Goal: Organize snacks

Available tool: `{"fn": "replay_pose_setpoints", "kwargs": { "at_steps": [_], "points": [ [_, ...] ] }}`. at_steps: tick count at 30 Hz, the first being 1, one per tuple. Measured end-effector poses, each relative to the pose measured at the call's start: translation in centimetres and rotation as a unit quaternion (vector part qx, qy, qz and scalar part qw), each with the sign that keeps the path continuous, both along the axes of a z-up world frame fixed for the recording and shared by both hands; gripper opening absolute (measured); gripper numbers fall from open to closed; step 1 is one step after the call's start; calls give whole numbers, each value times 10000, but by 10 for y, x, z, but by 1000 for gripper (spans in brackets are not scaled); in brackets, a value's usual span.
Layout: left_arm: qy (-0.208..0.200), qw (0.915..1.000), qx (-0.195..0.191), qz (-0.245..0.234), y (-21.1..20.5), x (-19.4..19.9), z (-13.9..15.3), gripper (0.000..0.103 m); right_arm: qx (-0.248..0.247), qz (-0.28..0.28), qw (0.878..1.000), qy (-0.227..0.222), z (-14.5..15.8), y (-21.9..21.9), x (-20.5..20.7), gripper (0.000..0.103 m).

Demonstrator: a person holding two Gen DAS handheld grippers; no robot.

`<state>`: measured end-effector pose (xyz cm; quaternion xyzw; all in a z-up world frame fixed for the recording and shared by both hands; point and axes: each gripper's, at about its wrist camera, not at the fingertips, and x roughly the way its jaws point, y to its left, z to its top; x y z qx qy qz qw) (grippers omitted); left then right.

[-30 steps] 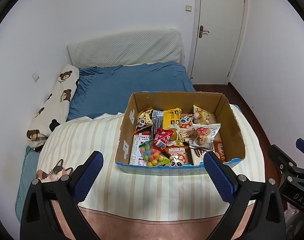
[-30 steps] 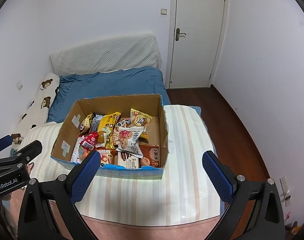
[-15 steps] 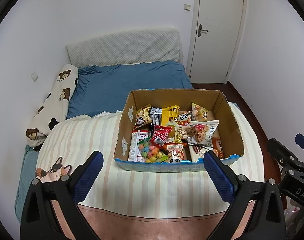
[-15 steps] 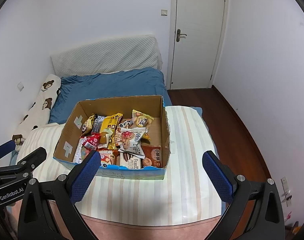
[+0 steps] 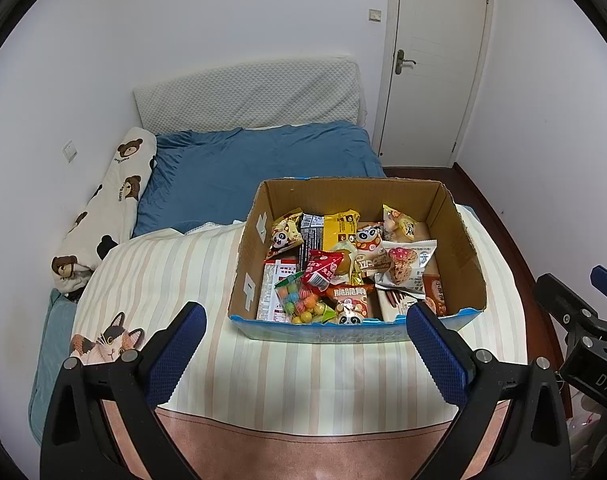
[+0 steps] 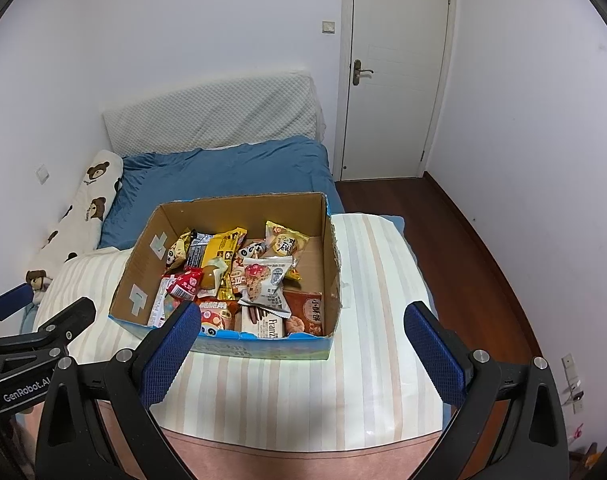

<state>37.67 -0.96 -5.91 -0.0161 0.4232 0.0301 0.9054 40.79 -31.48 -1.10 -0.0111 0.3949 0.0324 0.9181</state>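
An open cardboard box (image 5: 459, 240) (image 6: 143, 256) with a blue front edge sits on a striped blanket on the bed. It holds several snack packets: a red packet (image 5: 323, 272), a bag of coloured candy balls (image 5: 303, 304), a white cookie packet (image 5: 407, 264) (image 6: 265, 280), yellow packets (image 6: 223, 244). My left gripper (image 5: 305, 320) is open and empty, in front of the box's near edge. My right gripper (image 6: 301, 320) is open and empty, in front of the box's near right corner. Each gripper shows at the edge of the other's view.
The striped blanket (image 5: 303, 380) covers the near bed, with a cat print (image 5: 107, 340) at the left. A blue sheet (image 5: 243, 168), bear-print pillow (image 5: 111, 208) and white headboard cushion (image 5: 247, 96) lie beyond. A door (image 6: 395, 72) and wooden floor (image 6: 475, 264) are at the right.
Both grippers have shifted slightly, so the box sits a little higher and farther in both views. Both stay open and empty.
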Motion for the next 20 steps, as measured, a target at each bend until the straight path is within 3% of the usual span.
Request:
{"fn": "replay_pose_setpoints", "kwargs": {
  "at_steps": [20],
  "points": [
    [-113, 9998, -14, 134, 1, -3, 6, 103, 0, 51, 10000, 19, 1, 2, -1, 103]
  ]
}}
